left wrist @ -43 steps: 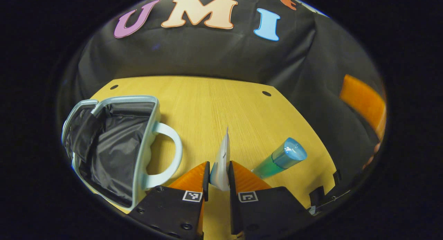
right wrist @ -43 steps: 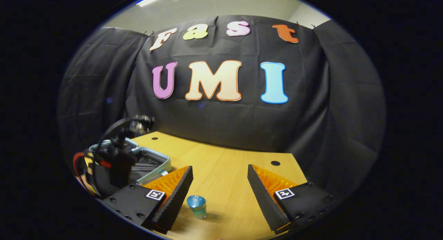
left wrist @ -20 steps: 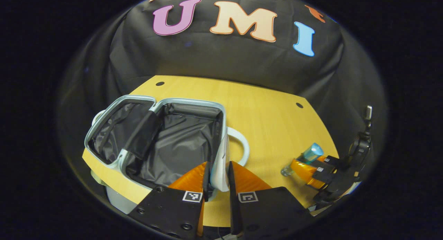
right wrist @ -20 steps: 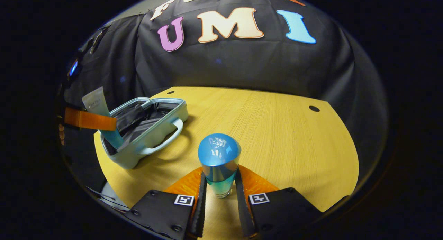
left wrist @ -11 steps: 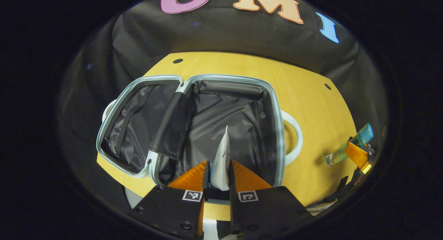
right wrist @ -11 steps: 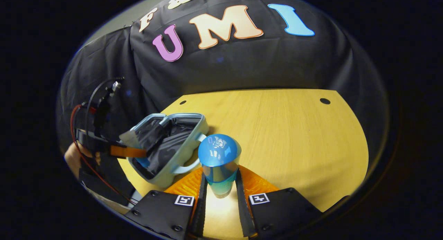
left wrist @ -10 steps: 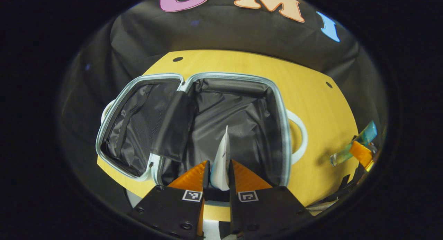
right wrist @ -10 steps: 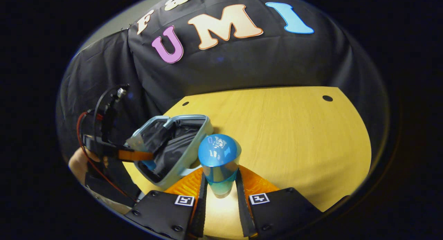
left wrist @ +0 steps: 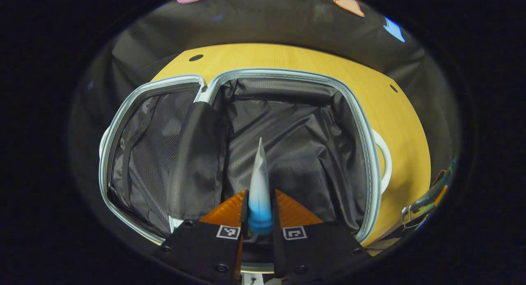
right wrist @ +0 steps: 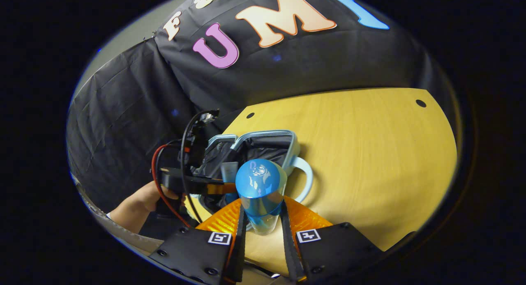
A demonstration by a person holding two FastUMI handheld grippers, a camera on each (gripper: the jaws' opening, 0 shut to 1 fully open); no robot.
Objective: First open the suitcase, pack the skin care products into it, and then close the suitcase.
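Here, in the left gripper view, the left gripper (left wrist: pixel 259 209) is closed on a squeeze tube (left wrist: pixel 259 186): both fingers press its sides, and the tube's flat crimped end points forward, away from the camera. The tube and gripper hang directly over the open suitcase (left wrist: pixel 361 125), a small pale blue case lying flat on the wooden table (left wrist: pixel 287 57). Its larger half, lined in black fabric, lies straight ahead under the tube; the other half (left wrist: pixel 123 112) opens out to the left, with a dark fabric flap (left wrist: pixel 193 162) hanging across the hinge between them. A pale handle (left wrist: pixel 384 159) juts from the case's right side. At the far right edge, a slim clear bottle (left wrist: pixel 427 196) appears, partly cut off.

In the right gripper view, the right gripper (right wrist: pixel 261 223) is clamped on a bottle with a round blue cap (right wrist: pixel 260 190); the bottle stands upright between both fingers, cap toward the camera's far side. Beyond it lies the suitcase (right wrist: pixel 294 147), open on the table (right wrist: pixel 370 153). A person's hand (right wrist: pixel 144 203) holds the other gripper (right wrist: pixel 218 189) at the case's near left edge, with the tube (right wrist: pixel 229 172) held over the black lining.
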